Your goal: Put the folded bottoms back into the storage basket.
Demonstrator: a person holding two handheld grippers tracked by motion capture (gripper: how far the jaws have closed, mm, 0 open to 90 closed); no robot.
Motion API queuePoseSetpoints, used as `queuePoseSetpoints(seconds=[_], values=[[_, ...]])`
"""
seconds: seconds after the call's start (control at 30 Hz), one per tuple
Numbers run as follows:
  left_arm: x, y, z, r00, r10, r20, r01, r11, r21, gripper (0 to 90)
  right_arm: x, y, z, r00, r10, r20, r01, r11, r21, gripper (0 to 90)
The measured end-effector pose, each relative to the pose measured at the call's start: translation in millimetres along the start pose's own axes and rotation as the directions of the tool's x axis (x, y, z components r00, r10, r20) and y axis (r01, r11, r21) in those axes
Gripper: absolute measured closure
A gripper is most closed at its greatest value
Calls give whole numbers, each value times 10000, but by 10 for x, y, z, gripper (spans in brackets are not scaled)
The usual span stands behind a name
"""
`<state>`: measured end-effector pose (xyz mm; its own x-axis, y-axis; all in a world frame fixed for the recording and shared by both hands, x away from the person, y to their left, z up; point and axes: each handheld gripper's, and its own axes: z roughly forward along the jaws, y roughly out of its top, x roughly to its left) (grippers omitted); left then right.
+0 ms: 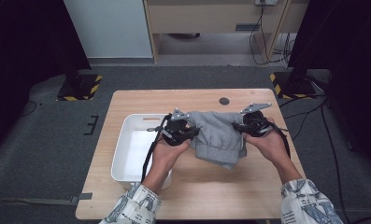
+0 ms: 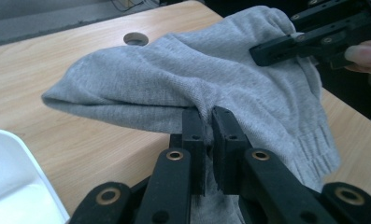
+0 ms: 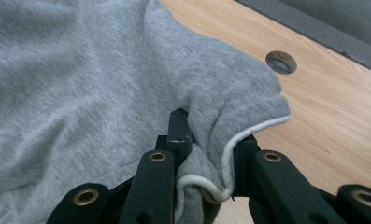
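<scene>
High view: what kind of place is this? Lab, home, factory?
Most likely a lab or data-collection room, not a home. A lone wooden table stands on grey carpet, hazard-striped stand bases flank it, and loose cables trail by plain cabinets.

Bare wooden table (image 1: 211,191) below and behind both grippers — open passage. White bin (image 1: 127,140) close beside left gripper (image 1: 182,132) — blocks outward sweep.

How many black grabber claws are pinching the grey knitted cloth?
2. The left gripper pinches the left side of the soft grey knitted cloth, next to the white plastic bin. The right gripper pinches its right side, by a white-edged fold.
</scene>
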<state>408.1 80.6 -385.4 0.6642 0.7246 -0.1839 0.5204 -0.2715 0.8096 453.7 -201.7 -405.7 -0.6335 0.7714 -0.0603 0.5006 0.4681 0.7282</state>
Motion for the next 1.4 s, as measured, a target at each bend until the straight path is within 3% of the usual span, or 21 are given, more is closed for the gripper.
queuePoseSetpoints(seconds=[0.27, 0.47, 1.1, 1.4], values=[[3, 64, -188, 9989, 198, 425, -185, 9993, -310, 843, 113, 119, -118, 10000, -26, -4, 26, 10000, -5, 761], [101, 39, -286, 9994, 82, 340, -72, 9995, -314, 843, 211, 193, -117, 9999, -125, 23, 125, 9999, -6, 761], [224, -12, -500, 9999, -73, 80, 77, 9987, -500, 844, 366, 455, -63, 9992, -362, -168, 364, 9993, 108, 761], [401, -69, -635, 9995, -319, 79, 323, 9978, -572, 844, 483, 645, -31, 9976, -609, -330, 612, 9981, 73, 761]])
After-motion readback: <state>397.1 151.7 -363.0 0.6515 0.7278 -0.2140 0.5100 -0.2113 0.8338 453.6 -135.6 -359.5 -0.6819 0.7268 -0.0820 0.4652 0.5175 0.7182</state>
